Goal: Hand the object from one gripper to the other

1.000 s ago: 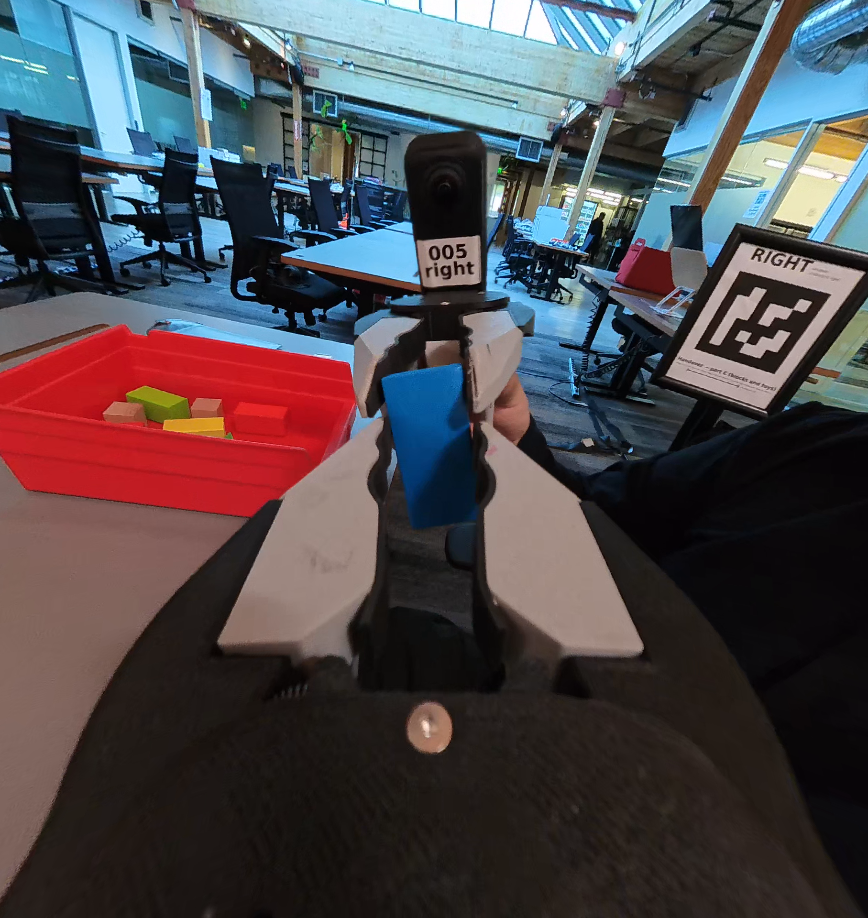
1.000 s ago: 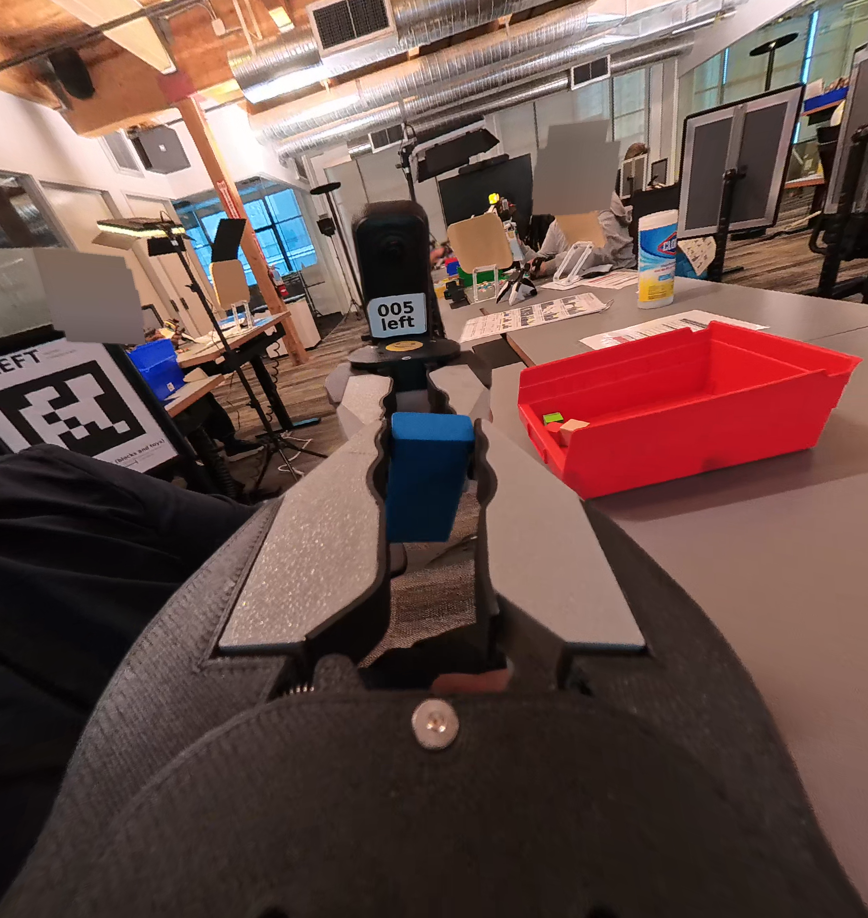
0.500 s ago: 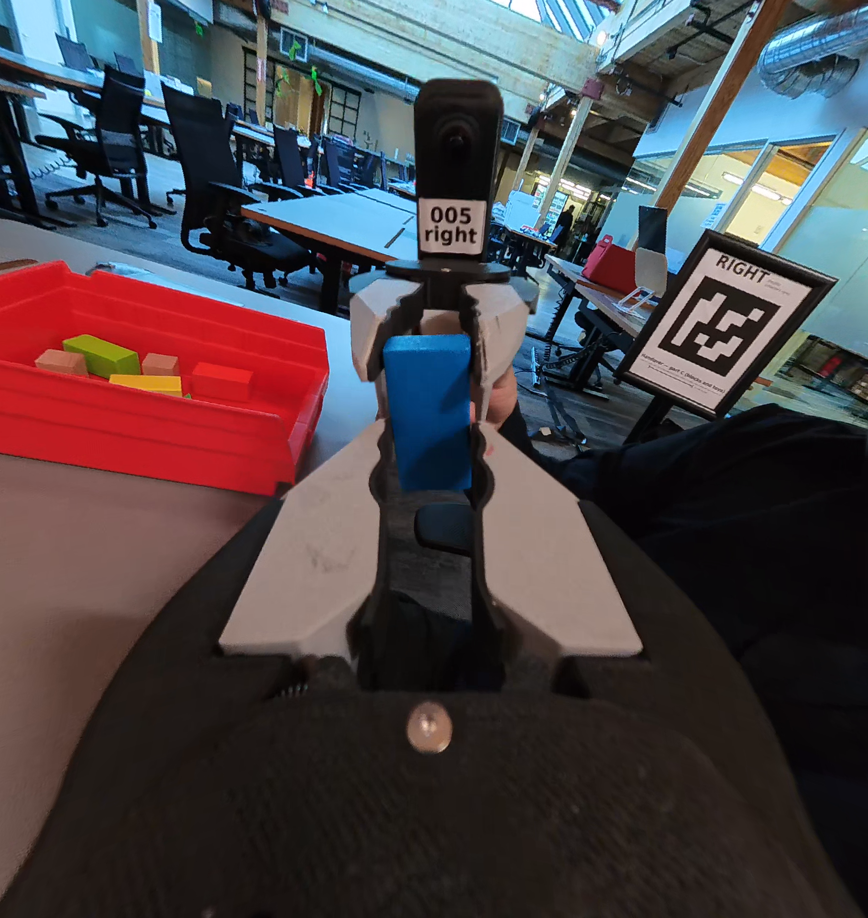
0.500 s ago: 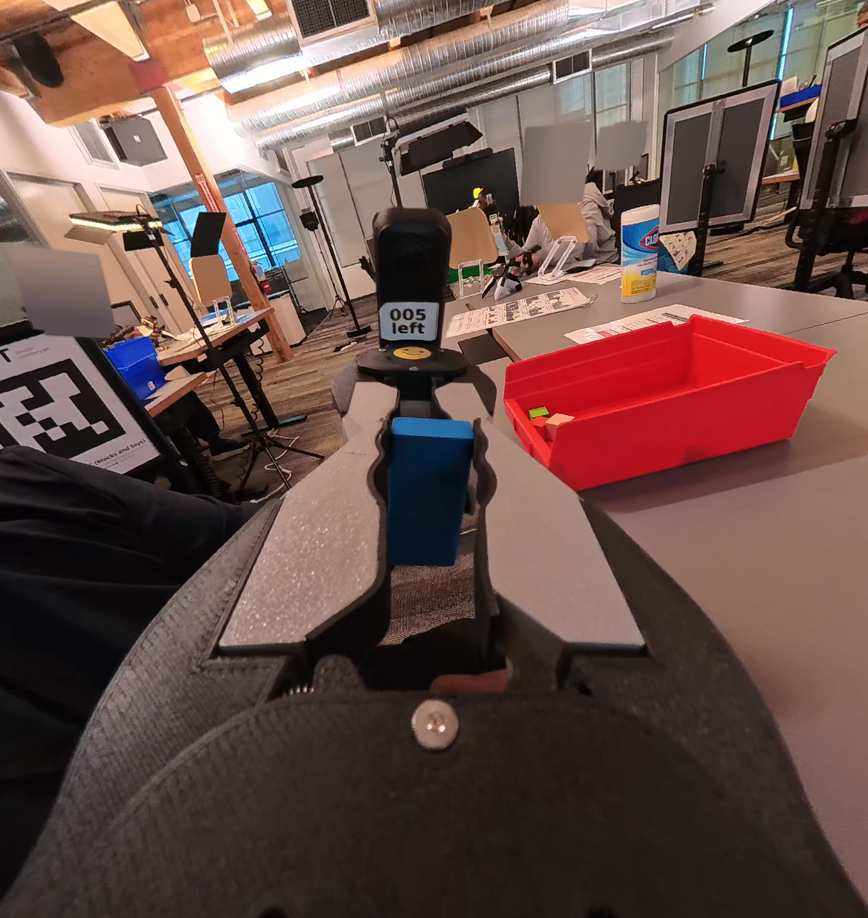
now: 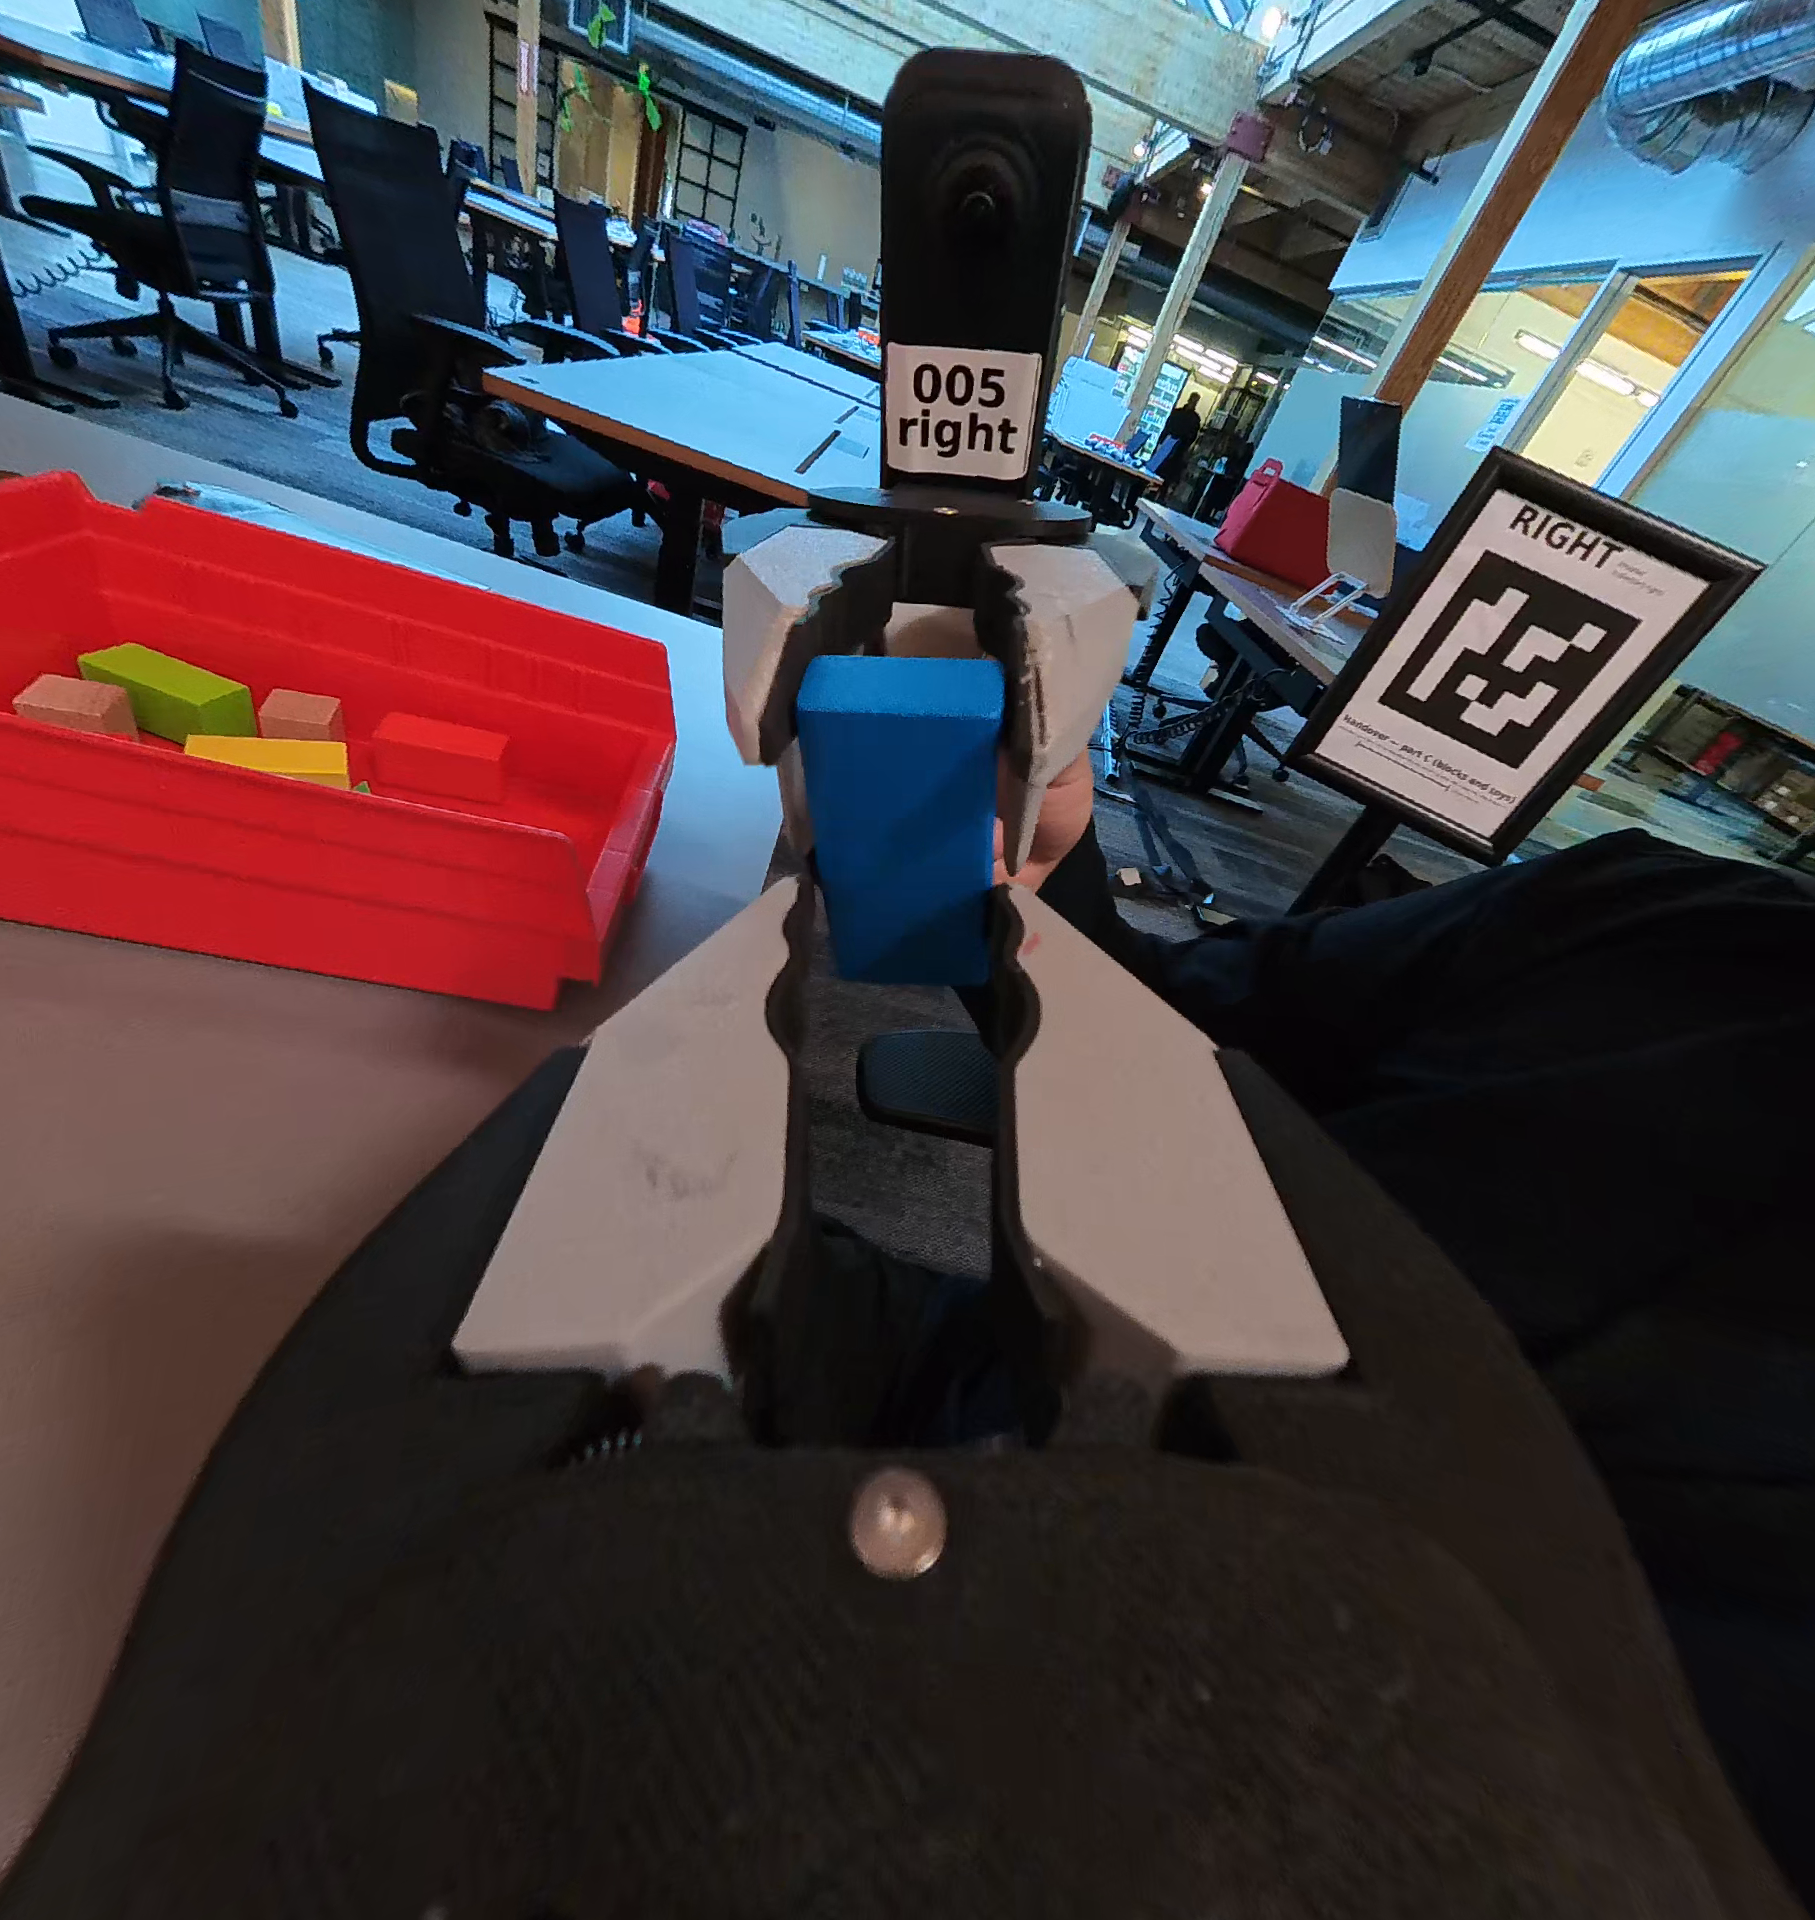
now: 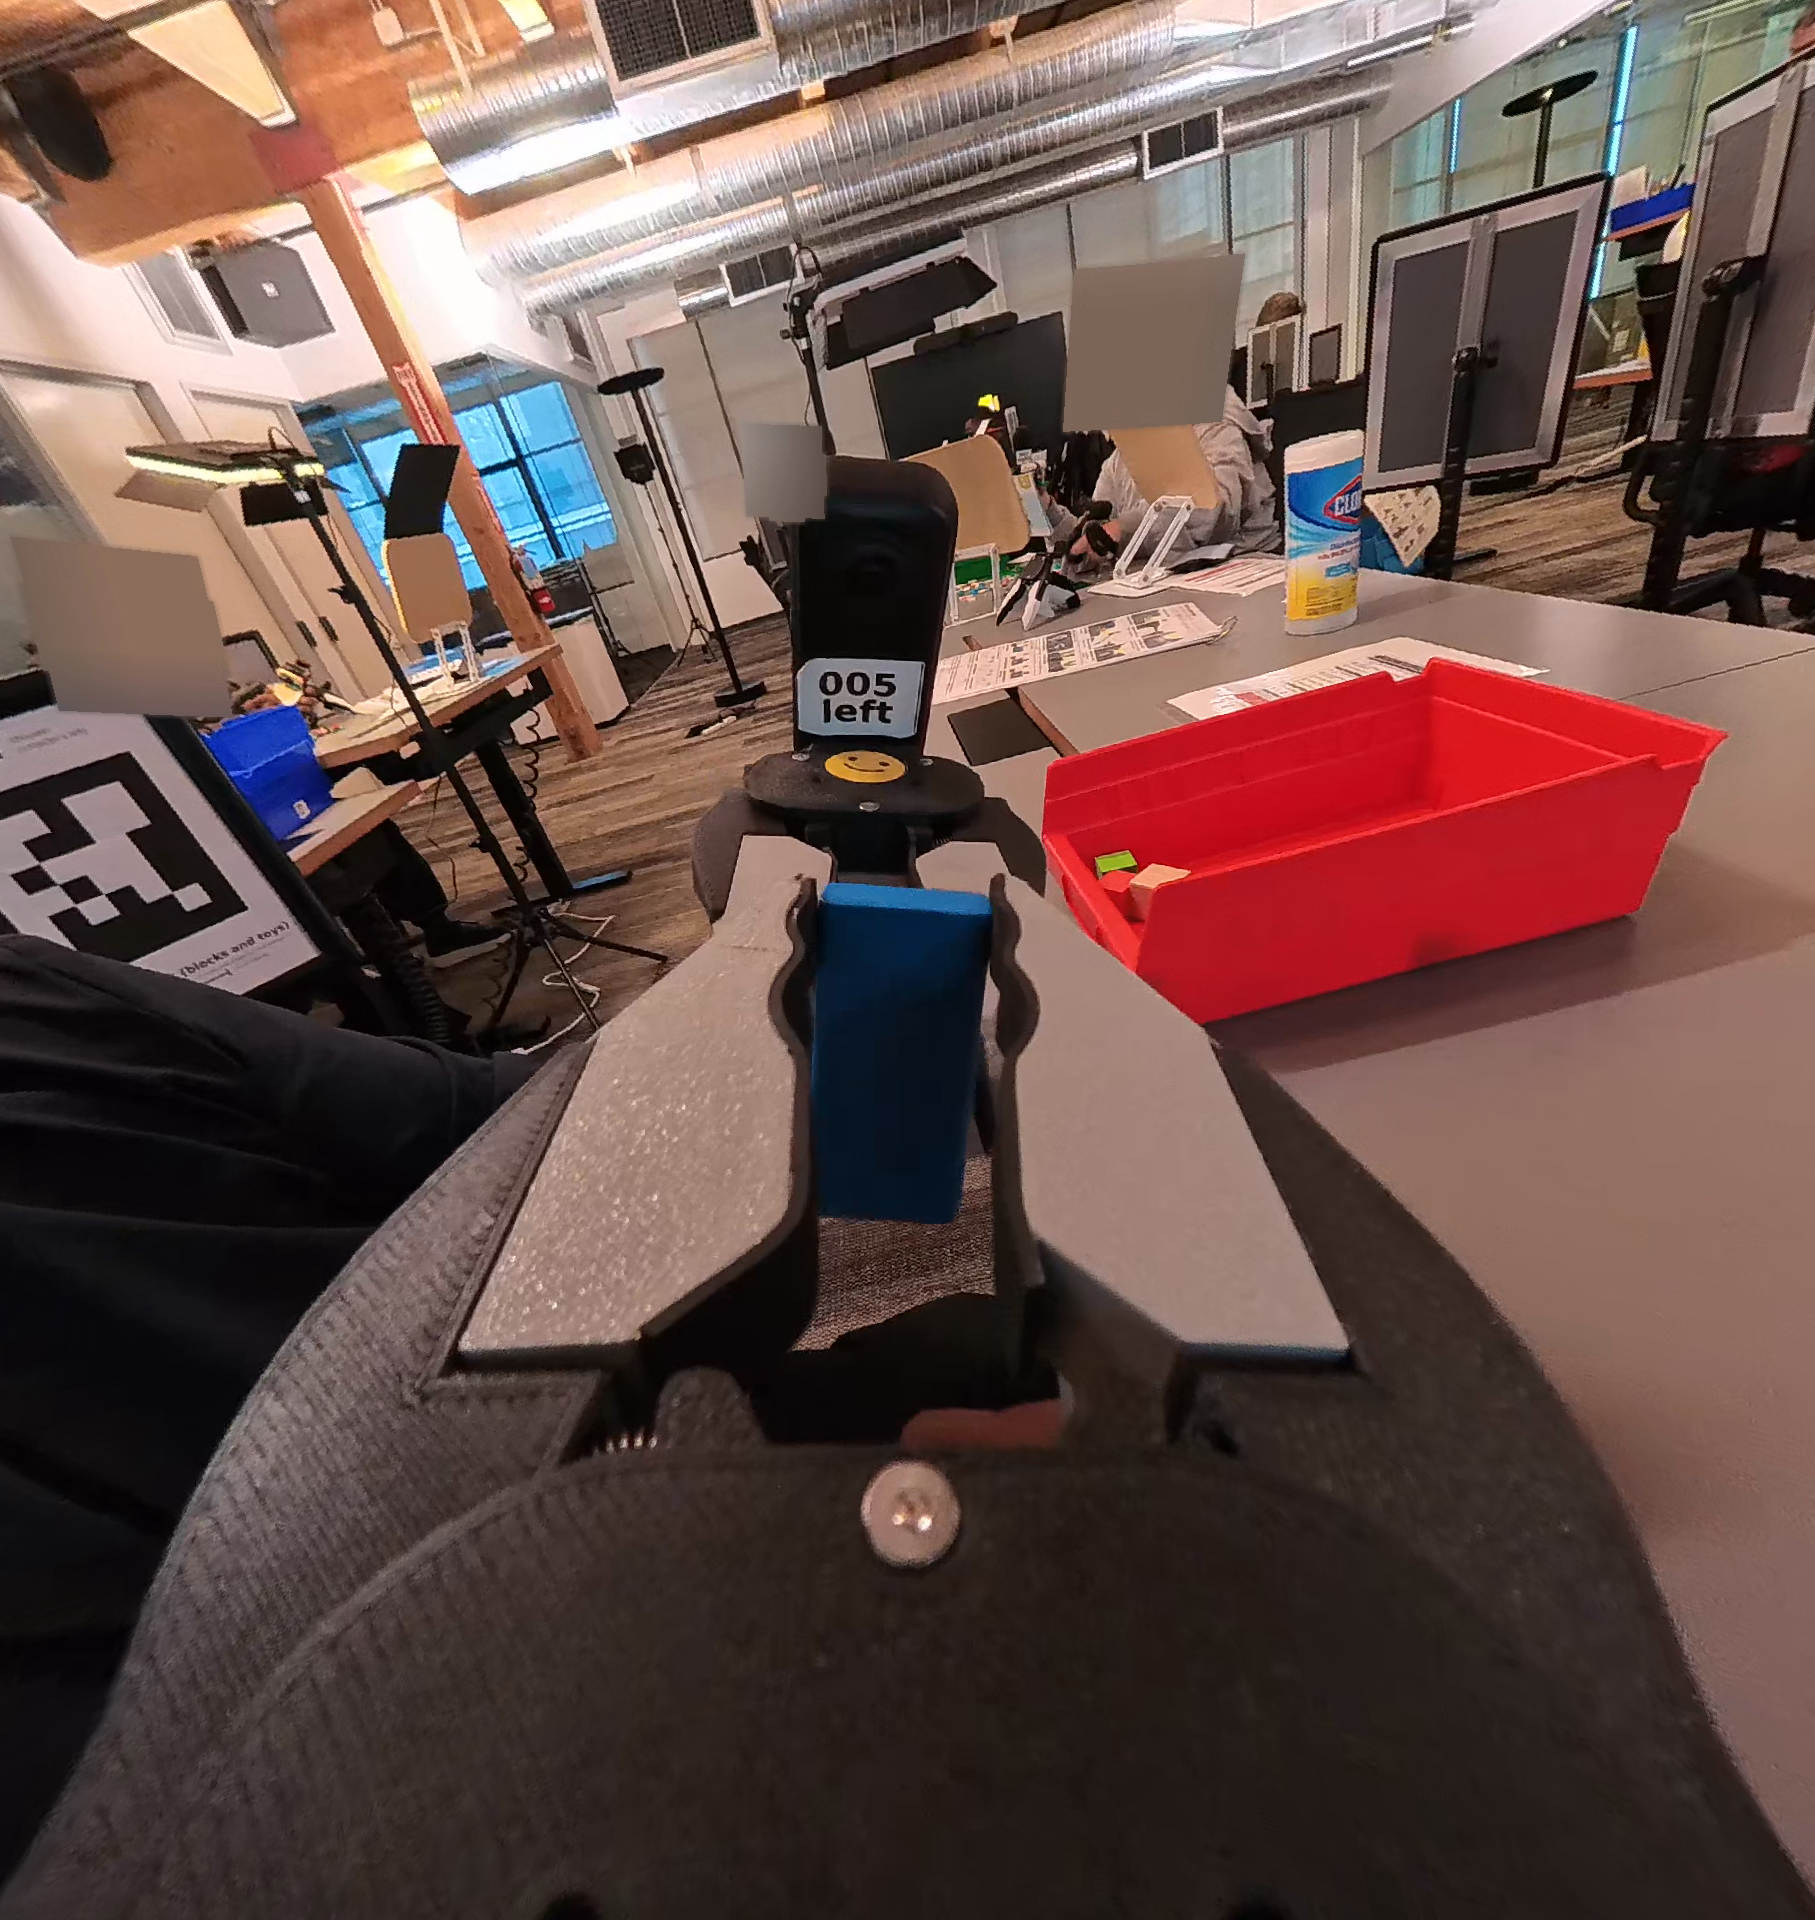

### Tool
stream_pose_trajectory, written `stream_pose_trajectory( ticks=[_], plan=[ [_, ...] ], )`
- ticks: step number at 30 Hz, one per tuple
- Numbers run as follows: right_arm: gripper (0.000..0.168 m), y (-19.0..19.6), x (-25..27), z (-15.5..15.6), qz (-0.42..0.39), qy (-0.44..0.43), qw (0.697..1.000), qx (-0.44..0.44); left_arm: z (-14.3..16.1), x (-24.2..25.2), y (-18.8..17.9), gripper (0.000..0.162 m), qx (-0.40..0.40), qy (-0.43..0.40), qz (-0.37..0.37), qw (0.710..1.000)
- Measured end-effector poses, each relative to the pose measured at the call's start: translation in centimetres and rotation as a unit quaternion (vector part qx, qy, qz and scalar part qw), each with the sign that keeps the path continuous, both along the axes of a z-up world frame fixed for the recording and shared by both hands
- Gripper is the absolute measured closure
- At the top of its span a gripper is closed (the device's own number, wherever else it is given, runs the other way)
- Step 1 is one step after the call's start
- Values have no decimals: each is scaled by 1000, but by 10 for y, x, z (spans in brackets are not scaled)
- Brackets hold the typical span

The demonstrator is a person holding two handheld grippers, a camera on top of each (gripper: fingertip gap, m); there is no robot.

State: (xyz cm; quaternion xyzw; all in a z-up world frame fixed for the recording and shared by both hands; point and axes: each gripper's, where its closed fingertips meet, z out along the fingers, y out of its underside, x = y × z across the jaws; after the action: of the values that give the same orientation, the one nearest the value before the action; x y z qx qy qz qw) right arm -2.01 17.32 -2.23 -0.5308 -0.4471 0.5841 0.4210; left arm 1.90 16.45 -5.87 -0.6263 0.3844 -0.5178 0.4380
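L wrist view: left claw narrow, tips pinching lower end of blue block; right claw grips its upper end. Red bin on surface, w/ small blocks.

R wrist view: right claw clamps blue block upright, off surface.

From my left wrist view, the red bin blocks the left middle of frame; bare grey table below it is free. Dead ahead the right gripper fills the centre. My dark sleeve closes off the right side, with a framed sign above it at upper right.
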Motion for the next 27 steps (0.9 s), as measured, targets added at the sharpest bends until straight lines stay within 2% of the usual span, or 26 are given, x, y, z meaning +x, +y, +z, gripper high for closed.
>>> stream_pose_trajectory(
  ticks=[20, 23, 27],
  plan=[
    [137, 0, 2, -1, 22, 8, 1000, -19, 0, -3, 4, 133, 33, 21, 31, 999],
    [133, -2, 0, -5, 33, -1, 999, -27, 1, -5, 6, 133, 32, 21, 37, 999],
    [135, 1, -5, -16, 23, -31, 999, -23, -3, -7, 8, 132, 29, 33, 43, 998]
  ],
)
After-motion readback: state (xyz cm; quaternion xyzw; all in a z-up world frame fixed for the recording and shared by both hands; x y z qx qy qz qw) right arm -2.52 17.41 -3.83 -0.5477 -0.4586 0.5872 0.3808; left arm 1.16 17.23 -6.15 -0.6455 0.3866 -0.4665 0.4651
